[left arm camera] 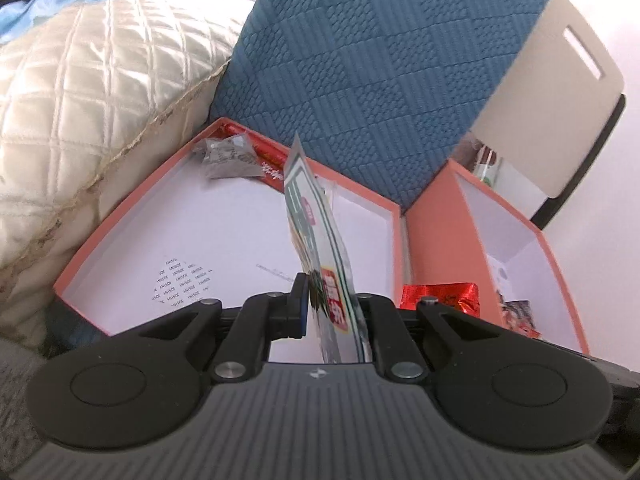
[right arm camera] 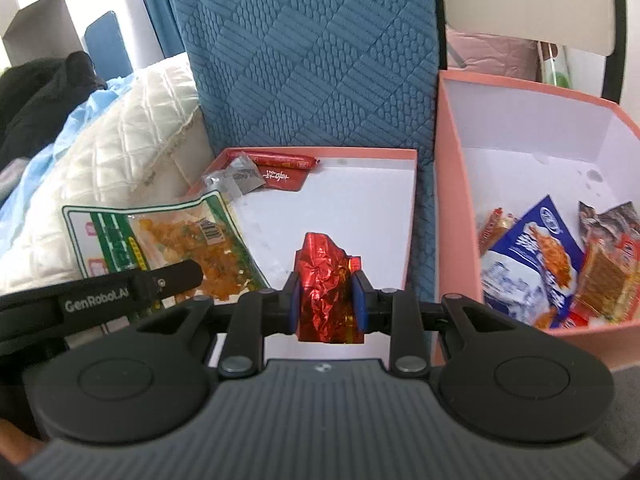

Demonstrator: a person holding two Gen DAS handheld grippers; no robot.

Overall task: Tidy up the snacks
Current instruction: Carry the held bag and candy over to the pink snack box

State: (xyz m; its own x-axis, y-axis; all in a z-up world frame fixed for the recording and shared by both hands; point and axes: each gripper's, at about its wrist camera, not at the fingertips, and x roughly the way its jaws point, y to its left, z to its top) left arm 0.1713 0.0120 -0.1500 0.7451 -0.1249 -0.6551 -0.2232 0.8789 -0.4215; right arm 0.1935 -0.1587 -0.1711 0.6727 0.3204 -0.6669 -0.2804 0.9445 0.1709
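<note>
My left gripper (left arm camera: 334,308) is shut on a flat green-and-white snack bag (left arm camera: 316,236), held edge-on above the shallow pink tray (left arm camera: 132,196). The bag shows orange pieces in the right wrist view (right arm camera: 172,244), with the left gripper's finger (right arm camera: 168,276) across it. My right gripper (right arm camera: 327,300) is shut on a crinkled red foil snack (right arm camera: 324,280), also seen in the left wrist view (left arm camera: 440,294); it is over the same tray (right arm camera: 360,154). A red sausage stick (right arm camera: 280,158), a red packet (right arm camera: 284,178) and a grey packet (right arm camera: 236,176) lie at the tray's far end.
A deeper pink box (right arm camera: 520,88) to the right holds several snack packets, among them a blue-and-white bag (right arm camera: 528,256). A blue textured cushion (right arm camera: 312,60) stands behind the tray. A cream quilted pillow (left arm camera: 88,100) lies left. A chair back (left arm camera: 560,88) is at the far right.
</note>
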